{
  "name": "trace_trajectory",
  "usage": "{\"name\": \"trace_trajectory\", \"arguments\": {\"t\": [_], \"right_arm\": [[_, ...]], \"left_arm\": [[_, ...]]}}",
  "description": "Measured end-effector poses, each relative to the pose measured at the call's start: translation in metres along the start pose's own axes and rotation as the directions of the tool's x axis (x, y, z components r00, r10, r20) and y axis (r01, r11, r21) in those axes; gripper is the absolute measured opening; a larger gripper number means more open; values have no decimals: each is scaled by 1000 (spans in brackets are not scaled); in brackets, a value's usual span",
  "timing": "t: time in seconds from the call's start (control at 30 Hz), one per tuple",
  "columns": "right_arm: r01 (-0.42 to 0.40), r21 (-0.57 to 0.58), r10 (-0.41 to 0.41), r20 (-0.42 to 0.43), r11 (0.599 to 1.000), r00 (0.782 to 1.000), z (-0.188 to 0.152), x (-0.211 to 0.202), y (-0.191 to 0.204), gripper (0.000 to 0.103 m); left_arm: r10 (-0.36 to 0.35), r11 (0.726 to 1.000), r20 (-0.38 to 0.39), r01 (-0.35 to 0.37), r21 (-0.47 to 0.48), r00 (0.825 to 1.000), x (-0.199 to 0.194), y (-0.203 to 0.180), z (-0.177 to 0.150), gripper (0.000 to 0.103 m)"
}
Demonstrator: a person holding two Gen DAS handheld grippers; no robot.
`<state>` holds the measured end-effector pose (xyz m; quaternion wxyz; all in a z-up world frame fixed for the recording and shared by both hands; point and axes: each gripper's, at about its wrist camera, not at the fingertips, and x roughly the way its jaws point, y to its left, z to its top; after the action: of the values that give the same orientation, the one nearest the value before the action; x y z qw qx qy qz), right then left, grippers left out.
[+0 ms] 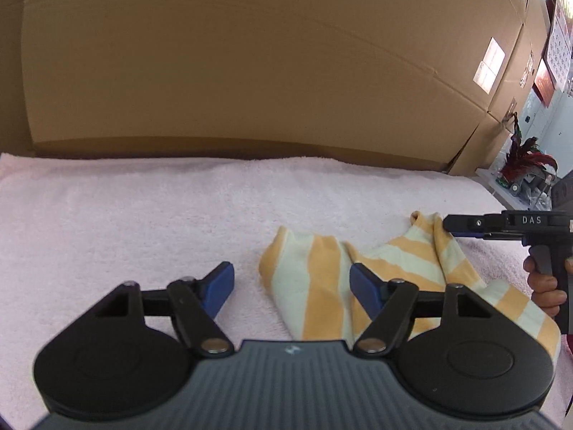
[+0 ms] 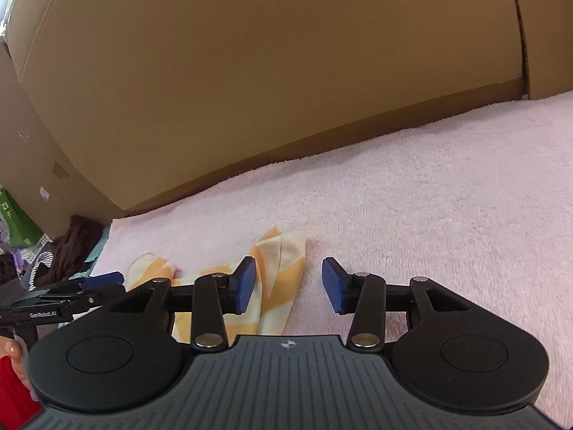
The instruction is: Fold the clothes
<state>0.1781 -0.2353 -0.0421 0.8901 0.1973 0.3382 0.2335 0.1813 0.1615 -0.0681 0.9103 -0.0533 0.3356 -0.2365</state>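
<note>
A yellow and pale-striped garment (image 1: 322, 276) lies crumpled on a pink towel (image 1: 125, 215). My left gripper (image 1: 292, 286) is open above its left part, and its blue pads do not press the cloth. In the left wrist view the right gripper (image 1: 449, 225) comes in from the right, its tip at the garment's raised far corner, with a hand (image 1: 544, 286) on its handle. In the right wrist view my right gripper (image 2: 290, 285) stands open over the garment (image 2: 283, 261), its left pad above the cloth and nothing pinched. The left gripper (image 2: 104, 281) shows at the left edge.
Large cardboard boxes (image 1: 250, 71) wall off the far side of the towel (image 2: 429, 197). A heap of dark clothes (image 2: 71, 243) lies off the towel's left end. A red-leaved plant (image 1: 526, 157) stands on a shelf at the far right. A red sleeve (image 2: 14, 390) shows at lower left.
</note>
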Motion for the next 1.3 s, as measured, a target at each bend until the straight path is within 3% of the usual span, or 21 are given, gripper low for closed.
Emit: {"name": "trace_trajectory", "arguments": {"t": [0.2,0.27,0.3,0.33,0.47,0.53,0.57,0.63,0.83,1.0,1.3], "right_arm": [[-116,-35,116,-16,993,993,10,15,-6,45],[-147,-25,146,-34,989,989,15,20,-9,39],[-149,-27,147,-52,989,988,16,23,-9,19],[-148,-29,146,-71,989,987,16,26,-8,14],[-146,-27,144,-69,989,987,14,22,-5,11],[-145,-33,143,-62,989,988,15,20,-5,10],[-141,-42,138,-55,989,989,16,19,-4,10],[-143,-60,141,-36,988,989,19,16,0,10],[-186,-179,191,10,966,981,28,-16,30,10],[-246,-283,261,15,927,965,27,-54,53,9],[-328,-394,351,-15,858,936,-1,-117,73,9]], "left_arm": [[-54,998,-31,55,28,998,13,-3,2,95],[-30,997,-36,32,64,999,17,-10,3,93],[-22,996,-35,25,88,999,18,-14,2,81],[-15,993,-33,18,113,999,18,-19,1,65],[-46,990,-36,50,131,998,17,-23,0,45],[-69,991,-39,73,112,997,18,-22,1,22],[-75,990,-39,79,118,996,18,-25,2,17],[-38,986,-12,40,165,999,14,-33,3,10],[-35,982,48,26,186,998,-11,-36,12,9],[-71,972,139,37,232,988,-57,-41,8,9],[-116,938,243,26,344,963,-136,-74,-37,8]]}}
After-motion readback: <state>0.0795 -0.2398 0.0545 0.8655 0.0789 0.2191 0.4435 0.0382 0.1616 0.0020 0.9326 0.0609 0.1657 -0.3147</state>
